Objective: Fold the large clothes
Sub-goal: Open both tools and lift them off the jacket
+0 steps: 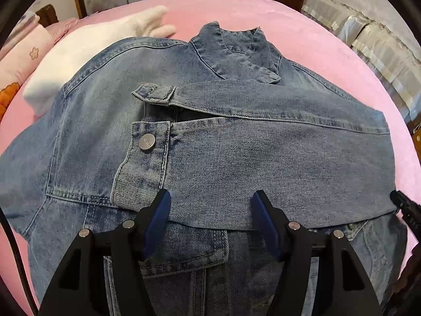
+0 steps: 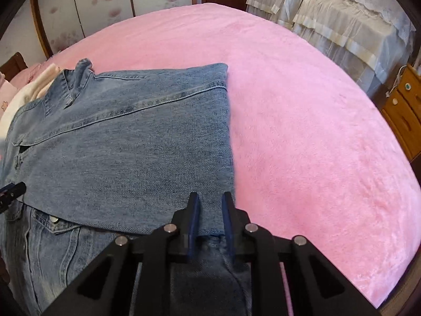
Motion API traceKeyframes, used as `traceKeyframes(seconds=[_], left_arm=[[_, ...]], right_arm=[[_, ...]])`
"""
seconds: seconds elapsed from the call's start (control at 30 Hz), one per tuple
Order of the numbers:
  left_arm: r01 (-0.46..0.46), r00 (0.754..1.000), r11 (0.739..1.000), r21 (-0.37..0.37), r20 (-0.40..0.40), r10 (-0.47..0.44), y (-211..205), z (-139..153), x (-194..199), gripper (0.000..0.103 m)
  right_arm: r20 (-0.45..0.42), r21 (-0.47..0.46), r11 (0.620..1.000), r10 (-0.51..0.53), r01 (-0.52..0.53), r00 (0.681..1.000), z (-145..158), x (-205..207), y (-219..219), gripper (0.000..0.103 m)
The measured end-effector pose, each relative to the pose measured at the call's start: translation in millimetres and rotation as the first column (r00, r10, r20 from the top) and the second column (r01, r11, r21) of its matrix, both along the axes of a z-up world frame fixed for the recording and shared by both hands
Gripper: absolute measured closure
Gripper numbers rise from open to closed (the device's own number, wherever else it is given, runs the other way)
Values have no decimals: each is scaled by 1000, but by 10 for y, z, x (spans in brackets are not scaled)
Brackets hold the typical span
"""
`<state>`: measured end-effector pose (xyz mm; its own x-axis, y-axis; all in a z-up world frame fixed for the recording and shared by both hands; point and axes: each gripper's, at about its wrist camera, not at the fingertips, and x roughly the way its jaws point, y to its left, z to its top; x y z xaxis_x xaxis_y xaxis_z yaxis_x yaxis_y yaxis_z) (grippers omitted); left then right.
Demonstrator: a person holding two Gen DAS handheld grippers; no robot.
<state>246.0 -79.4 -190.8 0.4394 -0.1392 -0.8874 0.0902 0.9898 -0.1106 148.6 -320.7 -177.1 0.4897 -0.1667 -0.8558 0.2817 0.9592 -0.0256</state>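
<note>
A blue denim jacket [image 1: 263, 158] lies on the pink bed cover [image 1: 302, 31], its collar [image 1: 236, 50] at the far end. Both sleeves are folded across the body, and the nearer one ends in a cuff with a metal button [image 1: 147, 141]. My left gripper [image 1: 211, 201] hovers open over that sleeve's near edge, jaws wide, with nothing pinched. In the right wrist view the jacket [image 2: 118, 144] fills the left half. My right gripper [image 2: 211, 201] stands at its folded right edge with a narrow gap between the pads. The denim seen in that gap lies flat.
A white fleecy garment [image 1: 79, 52] lies beyond the jacket at the far left, beside a pink patterned pillow [image 1: 23, 52]. Bare pink cover [image 2: 302, 131] stretches to the right. A cloth-draped sofa [image 2: 342, 26] and a wooden cabinet [image 2: 402, 110] stand past the bed.
</note>
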Motion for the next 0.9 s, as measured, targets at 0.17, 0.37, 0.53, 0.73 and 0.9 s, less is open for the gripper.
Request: traceKeyframes(seconds=[0.17, 0.37, 0.53, 0.73, 0.9], left_arm=[[-23, 1000, 999, -48, -11, 23, 73, 182, -135, 39], [-44, 997, 998, -50, 64, 47, 257, 630, -505, 37], [-62, 992, 998, -32, 105, 65, 426, 936, -822, 33], [-76, 987, 996, -36, 138, 80, 704, 1210, -1185, 33], [-99, 983, 994, -37, 154, 103, 1013, 1348, -1428, 33]], right_arm=[[6, 24, 999, -26, 26, 1000, 105, 52, 190, 76], [40, 86, 996, 0, -3, 999, 340, -194, 335, 76], [37, 116, 992, 44, -48, 998, 473, -360, 598, 75], [42, 137, 984, 112, -117, 993, 596, -519, 999, 75], [65, 120, 973, 189, -196, 980, 743, -612, 1407, 75]])
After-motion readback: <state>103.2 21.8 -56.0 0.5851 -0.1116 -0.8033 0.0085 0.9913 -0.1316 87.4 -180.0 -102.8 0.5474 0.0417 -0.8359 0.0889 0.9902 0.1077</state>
